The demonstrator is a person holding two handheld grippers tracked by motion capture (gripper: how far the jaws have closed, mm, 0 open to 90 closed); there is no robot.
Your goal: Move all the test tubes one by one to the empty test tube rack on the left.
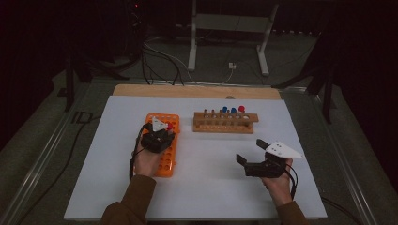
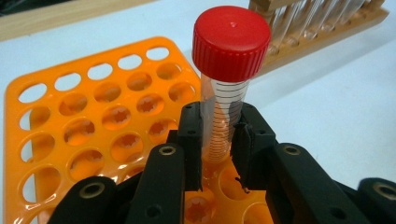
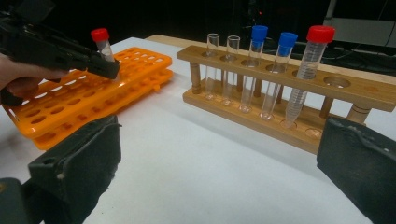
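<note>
1. The white table (image 1: 197, 187) carries two racks: one orange rack (image 1: 165, 140) at the left, one wooden rack (image 1: 225, 123) farther back, well apart from it.
2. The step in hand looks like seating a tube in the orange rack. The left gripper (image 2: 218, 140) is clamped on one red-capped tube (image 2: 226, 84), held nearly upright, its lower end at or just inside a hole near the rack's edge; how deep it sits I cannot tell.
3. The next move, as I judge it, calls for pushing the tube straight down until it rests in its hole, then parting the jaws and lifting clear without tipping it.
4. The right gripper (image 1: 251, 157) hovers above bare table at the right, jaws wide apart and holding nothing; in its own view they frame the wooden rack (image 3: 280, 88).
5. Counted in the wooden rack: five tubes, namely two uncapped tubes (image 3: 222, 70), two blue-capped tubes (image 3: 268, 65) and one red-capped one (image 3: 310, 65). Some holes to their right stand empty.
6. The orange rack's other visible holes hold no tubes.
</note>
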